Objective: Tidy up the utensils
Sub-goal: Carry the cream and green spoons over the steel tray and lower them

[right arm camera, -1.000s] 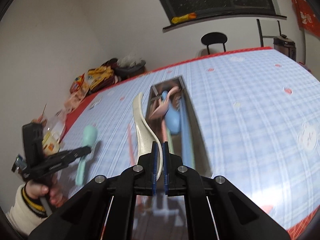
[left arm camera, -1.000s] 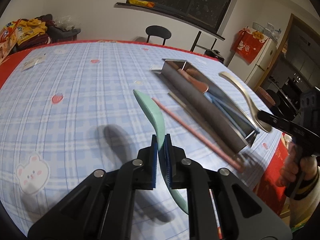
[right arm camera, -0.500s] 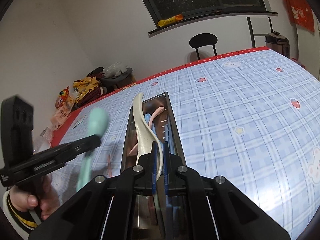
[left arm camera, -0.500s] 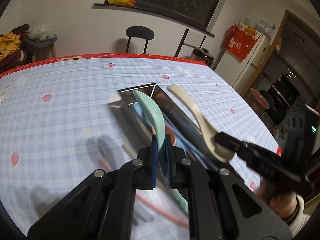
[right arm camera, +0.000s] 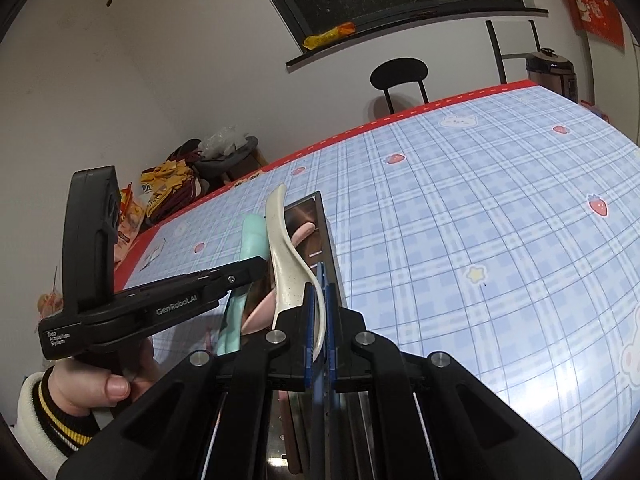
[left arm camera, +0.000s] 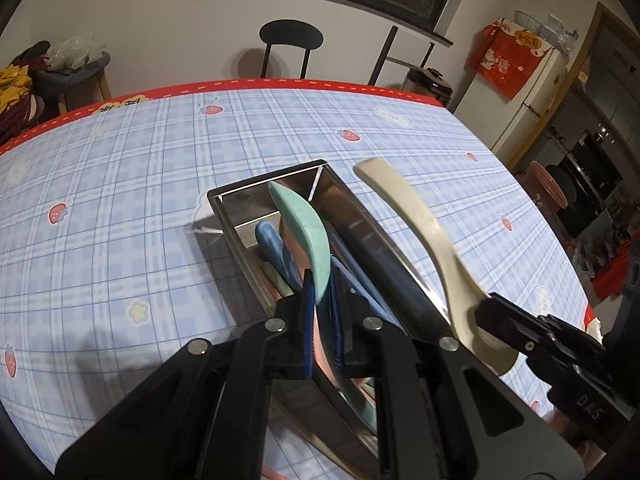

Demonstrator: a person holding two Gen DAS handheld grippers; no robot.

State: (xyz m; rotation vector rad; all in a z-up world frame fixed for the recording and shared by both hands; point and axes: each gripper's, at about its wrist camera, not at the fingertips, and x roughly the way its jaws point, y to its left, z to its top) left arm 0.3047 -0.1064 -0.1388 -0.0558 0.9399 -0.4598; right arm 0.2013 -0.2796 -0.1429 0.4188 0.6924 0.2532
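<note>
Mint-green spoon sits clamped in the left gripper, jaws shut on its middle, handle end pointing forward and up. It hangs directly over the steel utensil tray, and its long axis runs nearly along the tray's length. Cream spoon is pinched the same way in the right gripper, closed on the curved part just above the bowl, handle rising away. From the left wrist view the cream spoon is just to the right of the tray's near wall, over the plaid tablecloth on the table; from the right wrist view it overlaps the tray edge, so exact overlap I cannot tell. Tray already holds a blue spoon, a pink spoon and other utensils. Both grippers are close together, the left one lying just left of the cream spoon. Judgement: green spoon is better lined up for dropping; the cream one needs a small sideways shift toward the tray. Crowding between the two grippers is the risk.
</note>
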